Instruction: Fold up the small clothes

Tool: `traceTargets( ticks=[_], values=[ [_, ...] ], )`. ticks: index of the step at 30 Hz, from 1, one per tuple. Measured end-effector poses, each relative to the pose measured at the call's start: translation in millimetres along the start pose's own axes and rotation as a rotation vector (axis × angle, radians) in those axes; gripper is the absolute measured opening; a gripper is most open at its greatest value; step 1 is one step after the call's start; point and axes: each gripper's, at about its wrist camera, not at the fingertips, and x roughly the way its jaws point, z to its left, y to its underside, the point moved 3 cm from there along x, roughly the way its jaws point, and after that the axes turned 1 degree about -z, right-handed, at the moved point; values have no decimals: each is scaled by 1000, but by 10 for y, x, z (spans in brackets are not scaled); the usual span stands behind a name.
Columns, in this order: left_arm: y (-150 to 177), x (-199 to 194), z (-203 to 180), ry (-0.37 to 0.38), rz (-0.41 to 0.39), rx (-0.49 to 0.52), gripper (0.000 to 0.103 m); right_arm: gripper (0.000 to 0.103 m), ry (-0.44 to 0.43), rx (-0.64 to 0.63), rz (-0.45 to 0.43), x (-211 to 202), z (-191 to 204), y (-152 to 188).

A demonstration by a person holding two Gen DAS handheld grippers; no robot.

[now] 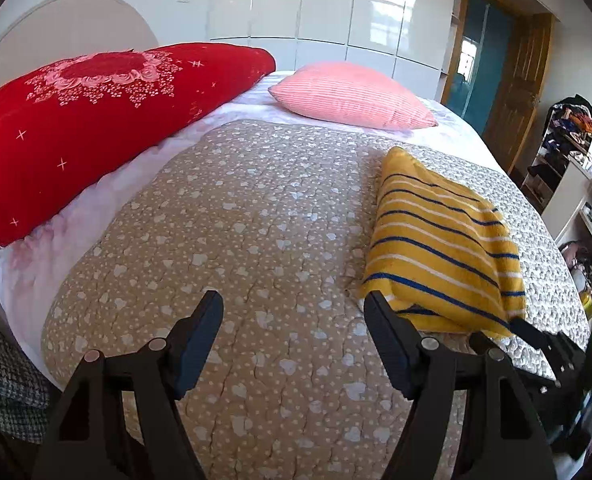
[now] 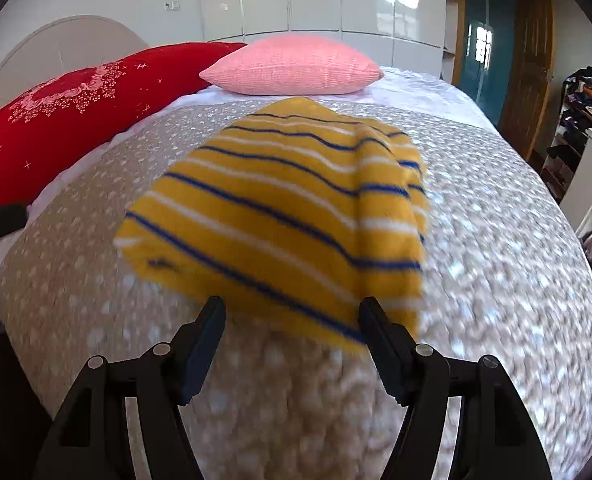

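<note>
The striped garment (image 2: pixel 279 216) is judged folded on the quilt (image 1: pixel 255 240); both the left gripper (image 1: pixel 293 320) and right gripper (image 2: pixel 291 316) are held wide, empty; only tidying is called for.

You get bright daylight with window glare on the glossy white wardrobe doors (image 1: pixel 336 8). Fisheye bending darkens every corner. The right wrist view is motion-blurred across the beige quilted bedspread (image 2: pixel 496 240).

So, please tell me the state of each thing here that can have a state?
left gripper: open, holding nothing, above the quilt
right gripper: open, at the near edge of the garment
yellow striped garment: folded, lying on the quilt
quilt: spread flat on the bed
wooden door: open
</note>
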Motion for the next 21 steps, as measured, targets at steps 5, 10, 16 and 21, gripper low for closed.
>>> traceTargets(
  ticks=[5,10,16,21],
  values=[
    [23,-65,-108,1,-23,27,72,74,-9,76,-1,-187,-177,218],
    [30,-126,-195,13,-42,44,73,74,1,138,-1,-317,-359,374],
    [50,-139,-266,9,-53,57,77,75,7,197,0,-355,-487,444],
    [61,-252,-316,-23,-151,93,86,75,-1,193,3,-343,-425,435]
  ],
)
